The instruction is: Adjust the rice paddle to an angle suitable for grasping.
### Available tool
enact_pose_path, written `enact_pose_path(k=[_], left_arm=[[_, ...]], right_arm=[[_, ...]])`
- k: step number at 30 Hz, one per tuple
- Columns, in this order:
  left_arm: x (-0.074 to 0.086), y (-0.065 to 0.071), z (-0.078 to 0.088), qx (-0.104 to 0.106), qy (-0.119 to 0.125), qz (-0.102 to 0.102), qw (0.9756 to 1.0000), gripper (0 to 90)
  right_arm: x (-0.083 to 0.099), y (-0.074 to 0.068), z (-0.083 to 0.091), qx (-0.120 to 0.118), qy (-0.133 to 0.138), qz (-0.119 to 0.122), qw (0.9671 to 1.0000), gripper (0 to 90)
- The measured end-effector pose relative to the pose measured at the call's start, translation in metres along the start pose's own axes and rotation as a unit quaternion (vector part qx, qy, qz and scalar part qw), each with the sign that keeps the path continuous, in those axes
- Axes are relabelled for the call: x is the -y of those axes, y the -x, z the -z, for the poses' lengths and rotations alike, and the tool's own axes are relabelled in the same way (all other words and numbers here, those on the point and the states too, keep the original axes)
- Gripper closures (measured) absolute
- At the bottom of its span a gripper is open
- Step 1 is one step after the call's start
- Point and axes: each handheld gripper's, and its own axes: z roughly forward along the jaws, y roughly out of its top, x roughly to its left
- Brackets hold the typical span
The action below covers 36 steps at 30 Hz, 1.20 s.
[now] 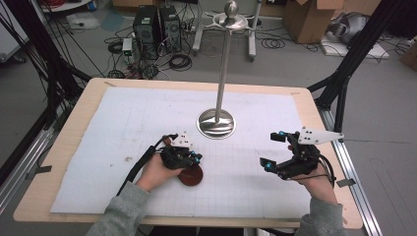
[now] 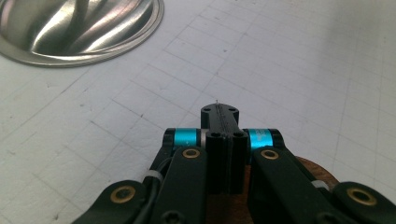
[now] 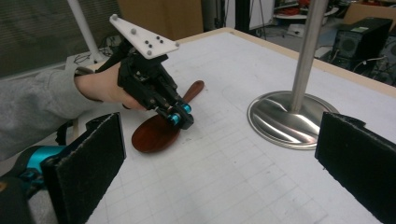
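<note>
left gripper (image 1: 183,156) lower centre-left, jaws pressed fully together and empty, hovering just over wooden spoon (image 1: 190,175), likely lining up a pick | spoon flat on bench (image 1: 74,128), dark glossy oval bowl | steel stand (image 1: 216,123) centre, polished domed base | right gripper (image 1: 277,149) lower right, jaws wide, idle

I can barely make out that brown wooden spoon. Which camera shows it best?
The right gripper view: the wooden spoon lies there whole, bowl and handle. The high view shows its bowl under the left gripper; the left gripper view catches a brown edge.
</note>
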Motion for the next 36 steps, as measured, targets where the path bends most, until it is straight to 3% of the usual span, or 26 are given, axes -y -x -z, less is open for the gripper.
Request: enact_pose_path(k=[14,25,36], left_arm=[[0.0,0.003,-0.008,0.004,-0.004,0.002,1.0,89.2],[-0.003,0.008,-0.016,0.001,-0.031,-0.006,0.9995,89.2],[-0.005,0.01,-0.017,-0.002,-0.04,-0.007,0.9992,89.3]], right_arm=[[0.0,0.001,-0.006,-0.002,-0.01,-0.001,0.9999,0.4],[-0.001,0.0,-0.007,-0.011,-0.004,0.008,0.9999,0.4],[0.0,0.0,-0.007,-0.011,-0.006,0.009,0.9999,0.4]])
